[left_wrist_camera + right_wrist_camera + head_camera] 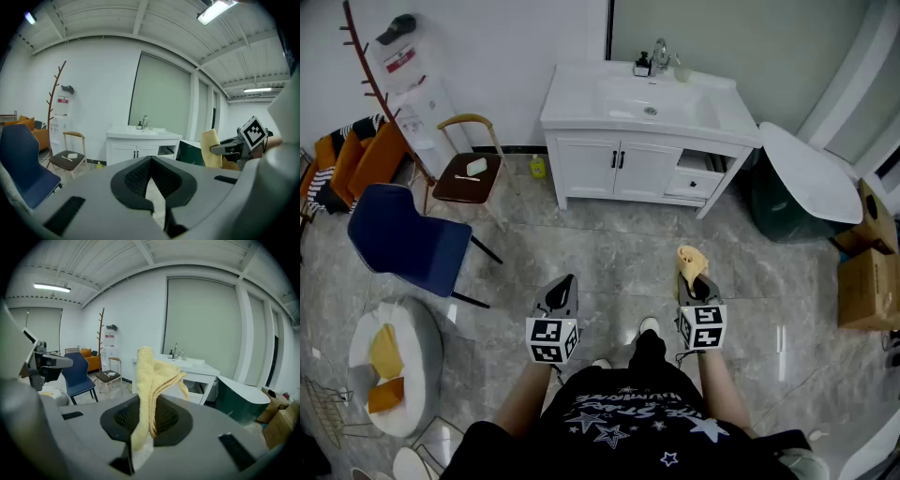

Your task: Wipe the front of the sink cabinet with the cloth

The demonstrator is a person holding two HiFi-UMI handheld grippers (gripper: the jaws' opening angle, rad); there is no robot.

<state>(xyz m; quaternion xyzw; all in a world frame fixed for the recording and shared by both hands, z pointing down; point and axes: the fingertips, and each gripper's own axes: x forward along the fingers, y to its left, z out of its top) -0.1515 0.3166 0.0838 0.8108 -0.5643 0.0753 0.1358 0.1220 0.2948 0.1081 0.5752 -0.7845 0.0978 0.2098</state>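
The white sink cabinet (pixel 623 167) stands against the far wall, its two front doors shut, well ahead of both grippers. It shows small in the left gripper view (pixel 136 149) and behind the cloth in the right gripper view (pixel 199 376). My right gripper (pixel 691 277) is shut on a yellow cloth (pixel 690 260), which sticks up from its jaws (pixel 151 385). My left gripper (pixel 561 293) is shut with nothing in it (pixel 150 180). Both are held over the floor in front of the person.
A blue chair (pixel 408 239) and a wooden chair (pixel 469 173) stand to the left. A dark green tub with a white lid (pixel 811 178) sits right of the cabinet, cardboard boxes (pixel 867 272) further right. A round white stool (pixel 394 361) is at the near left. Grey marble floor lies between.
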